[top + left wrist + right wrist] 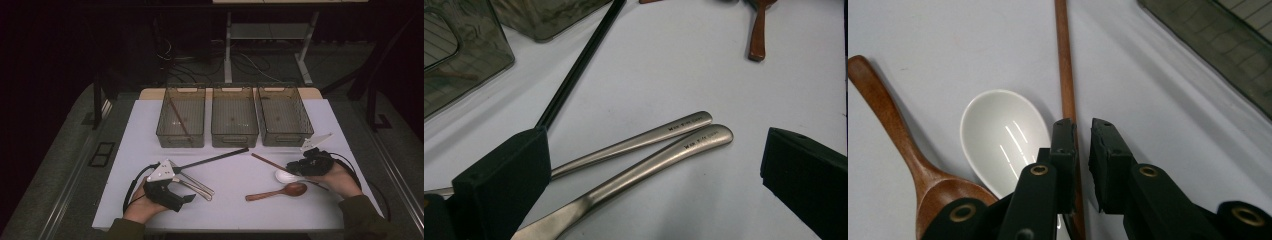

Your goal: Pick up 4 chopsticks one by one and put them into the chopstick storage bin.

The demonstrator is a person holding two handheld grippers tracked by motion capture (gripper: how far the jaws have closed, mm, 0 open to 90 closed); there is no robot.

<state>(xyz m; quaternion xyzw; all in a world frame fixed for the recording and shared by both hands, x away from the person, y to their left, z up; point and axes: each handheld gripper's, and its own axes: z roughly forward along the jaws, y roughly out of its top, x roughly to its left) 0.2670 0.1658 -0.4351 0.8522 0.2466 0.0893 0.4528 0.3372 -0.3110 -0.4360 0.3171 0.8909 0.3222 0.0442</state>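
Three mesh bins (235, 142) stand side by side, the left one apparently holding a chopstick (178, 117).

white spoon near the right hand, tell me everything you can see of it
The white spoon looks like glossy ceramic, with a deep oval bowl facing up and catching streaks of light. It lies flat on the white table, between the wooden spoon and a brown chopstick. Its handle end is hidden under the right hand-held gripper, whose nearly closed jaws sit at the chopstick beside the bowl's rim. Whether the spoon touches its neighbours cannot be told.

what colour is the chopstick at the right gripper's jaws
Reddish-brown wood; the chopstick shows best in the right gripper view.
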